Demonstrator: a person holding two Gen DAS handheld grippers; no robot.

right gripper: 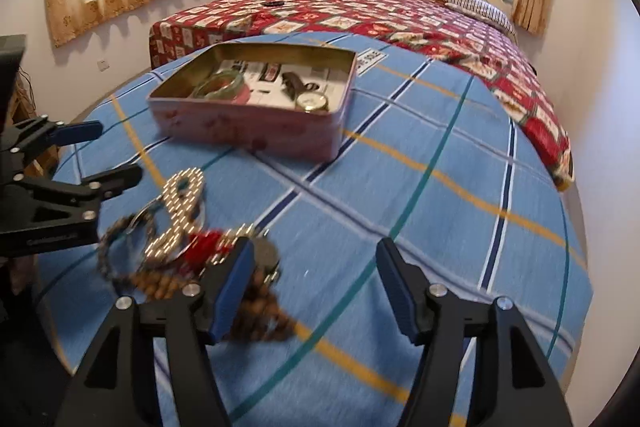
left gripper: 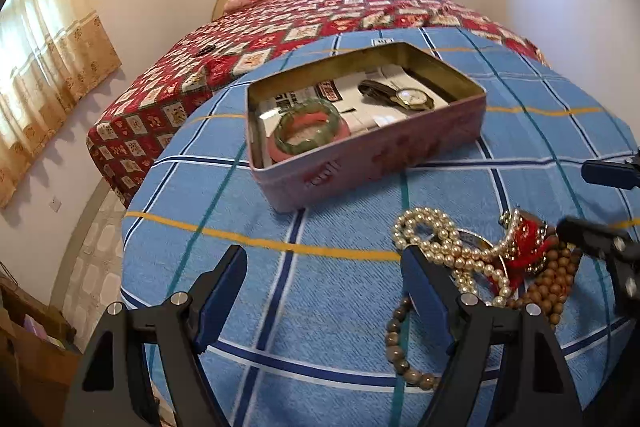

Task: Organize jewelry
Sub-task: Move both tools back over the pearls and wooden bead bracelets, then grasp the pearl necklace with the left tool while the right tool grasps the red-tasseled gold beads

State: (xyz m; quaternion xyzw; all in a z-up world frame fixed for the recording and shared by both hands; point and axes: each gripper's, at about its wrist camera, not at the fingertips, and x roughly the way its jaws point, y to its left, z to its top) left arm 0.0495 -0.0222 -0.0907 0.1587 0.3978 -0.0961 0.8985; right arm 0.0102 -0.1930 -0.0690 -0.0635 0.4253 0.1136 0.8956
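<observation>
An open pink tin (left gripper: 360, 163) (right gripper: 248, 127) stands on the blue plaid cloth and holds a green bangle (left gripper: 310, 127) (right gripper: 220, 85) and a wristwatch (left gripper: 412, 98) (right gripper: 312, 102). A heap of jewelry lies in front of it: a pearl necklace (left gripper: 440, 247) (right gripper: 180, 211), a red tasselled piece (left gripper: 528, 247) (right gripper: 206, 241) and brown bead bracelets (left gripper: 400, 351) (right gripper: 160, 285). My left gripper (left gripper: 324, 267) is open and empty, its right finger beside the pearls. My right gripper (right gripper: 316, 259) is open and empty, just right of the heap.
The blue plaid cloth (right gripper: 440, 187) covers the foot of a bed with a red patterned quilt (left gripper: 280, 23). Pillows and a headboard lie at the far end. Curtained windows and white walls surround the bed. A cardboard box (left gripper: 28, 339) stands on the floor at the left.
</observation>
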